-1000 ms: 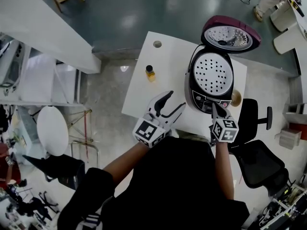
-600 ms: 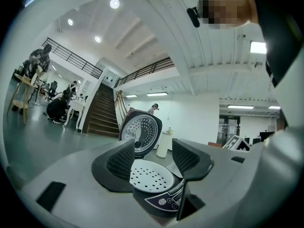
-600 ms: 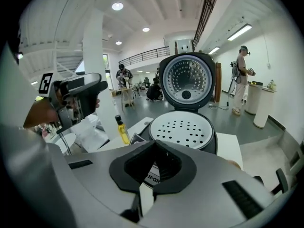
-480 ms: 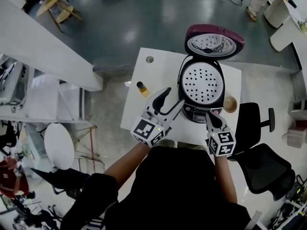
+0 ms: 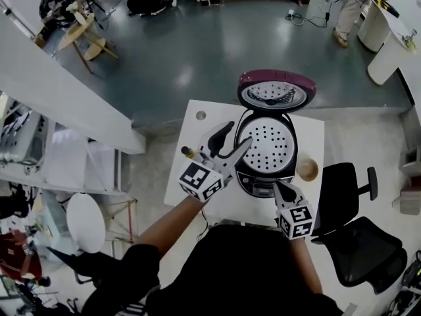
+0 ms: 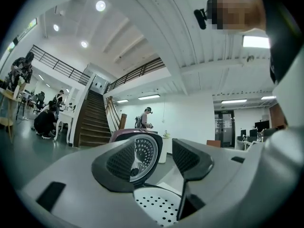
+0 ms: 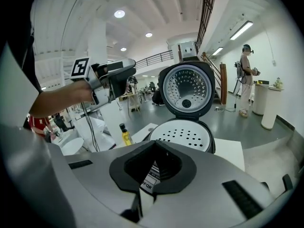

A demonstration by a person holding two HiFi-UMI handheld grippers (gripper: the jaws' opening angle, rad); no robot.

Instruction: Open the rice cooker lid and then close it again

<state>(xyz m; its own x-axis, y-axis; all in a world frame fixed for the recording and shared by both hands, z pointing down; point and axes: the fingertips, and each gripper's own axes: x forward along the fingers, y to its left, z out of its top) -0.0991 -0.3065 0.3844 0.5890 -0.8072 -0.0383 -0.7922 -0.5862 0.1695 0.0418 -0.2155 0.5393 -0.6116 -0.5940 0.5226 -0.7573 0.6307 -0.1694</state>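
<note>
Maroon lid (image 5: 276,89) up; left tongs (image 5: 239,133) spread, empty, over cooker (image 5: 258,180); right tongs (image 5: 279,187) clenched, empty.

A small bottle of yellow liquid with a dark cap (image 7: 125,137) is standing upright near the left edge of a white rectangular table (image 5: 308,131), and a round tan bowl (image 5: 306,170) is sitting near its right edge. A black office chair (image 5: 366,245) is standing just beside that right side. A person (image 7: 246,80) is standing well apart on the glossy grey-green floor (image 5: 197,51), near a dark staircase (image 6: 92,122).
</note>
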